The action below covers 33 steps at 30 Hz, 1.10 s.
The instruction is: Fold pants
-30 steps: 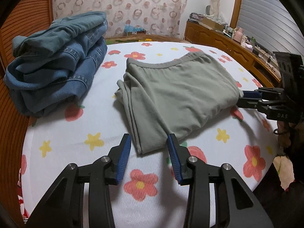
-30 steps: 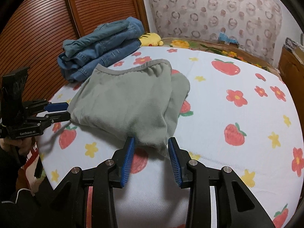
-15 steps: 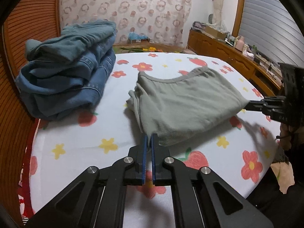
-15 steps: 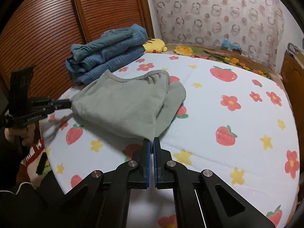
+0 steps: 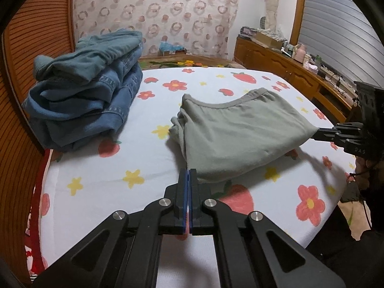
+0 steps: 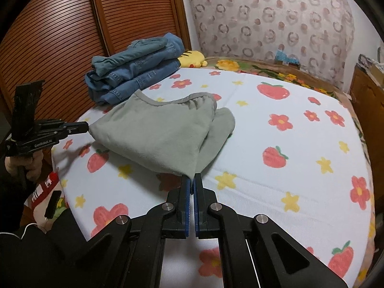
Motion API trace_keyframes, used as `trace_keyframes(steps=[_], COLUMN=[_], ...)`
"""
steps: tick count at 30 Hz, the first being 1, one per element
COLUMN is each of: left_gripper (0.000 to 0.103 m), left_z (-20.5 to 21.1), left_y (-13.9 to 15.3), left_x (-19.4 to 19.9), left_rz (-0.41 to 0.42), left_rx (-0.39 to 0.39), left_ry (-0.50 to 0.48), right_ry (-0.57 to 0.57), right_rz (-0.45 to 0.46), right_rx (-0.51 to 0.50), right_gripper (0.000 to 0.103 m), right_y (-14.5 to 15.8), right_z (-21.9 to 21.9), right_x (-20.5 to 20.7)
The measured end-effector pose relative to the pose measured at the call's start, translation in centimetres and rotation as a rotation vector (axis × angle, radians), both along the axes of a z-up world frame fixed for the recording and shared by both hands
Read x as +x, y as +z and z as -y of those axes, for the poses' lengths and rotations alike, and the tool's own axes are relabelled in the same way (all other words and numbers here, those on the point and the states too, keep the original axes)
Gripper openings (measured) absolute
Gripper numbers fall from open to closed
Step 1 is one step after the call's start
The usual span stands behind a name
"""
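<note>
A floral-sheeted bed (image 5: 100, 175) sits between slatted wooden doors (image 6: 72, 31), a ring-patterned curtain (image 5: 156, 12) and a wooden dresser (image 5: 283, 69).

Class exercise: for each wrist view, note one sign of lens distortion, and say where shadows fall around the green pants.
Left wrist view: the bed edge bows and dark vignette fills the corners; the green pants cast a soft shadow toward the right tool.
Right wrist view: the slatted doors curve; shadow lies beneath the lifted hem.

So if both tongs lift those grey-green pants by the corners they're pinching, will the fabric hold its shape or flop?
Probably flop: the grey-green pants already sag between the left tongs and right tongs. They look thin and light. The folded layers may slide apart, since nothing pins the far waistband edge.
</note>
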<state>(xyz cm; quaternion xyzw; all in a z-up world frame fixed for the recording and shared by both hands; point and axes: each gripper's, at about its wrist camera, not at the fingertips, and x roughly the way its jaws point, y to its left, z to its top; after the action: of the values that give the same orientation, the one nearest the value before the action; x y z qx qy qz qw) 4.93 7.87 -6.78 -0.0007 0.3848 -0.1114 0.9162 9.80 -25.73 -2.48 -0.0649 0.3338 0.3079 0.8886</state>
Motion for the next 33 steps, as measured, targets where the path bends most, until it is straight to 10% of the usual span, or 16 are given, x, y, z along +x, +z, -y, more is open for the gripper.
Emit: trace_keyframes(steps=[14,28,33], left_gripper=[0.012,0.069,0.072], left_z=[1.1,2.4,2.9], left_y=[1.5,0.9,0.1], left_x=[1.1,2.6,3.4], left_rz=[0.01,0.003,-0.018], left_rx=[0.024,0.025,0.029], left_ry=[0.006,-0.023,-0.028], right_ry=[-0.014,-0.065,-0.075], right_rz=[-0.004,0.029,0.036], right_rx=[0.001,0.034,0.04], right_gripper=[0.002,0.002,0.007], right_y=[0.3,1.4,1.4], right_z=[1.8,4.2,3.8], right_x=[-1.4,-1.7,-1.3])
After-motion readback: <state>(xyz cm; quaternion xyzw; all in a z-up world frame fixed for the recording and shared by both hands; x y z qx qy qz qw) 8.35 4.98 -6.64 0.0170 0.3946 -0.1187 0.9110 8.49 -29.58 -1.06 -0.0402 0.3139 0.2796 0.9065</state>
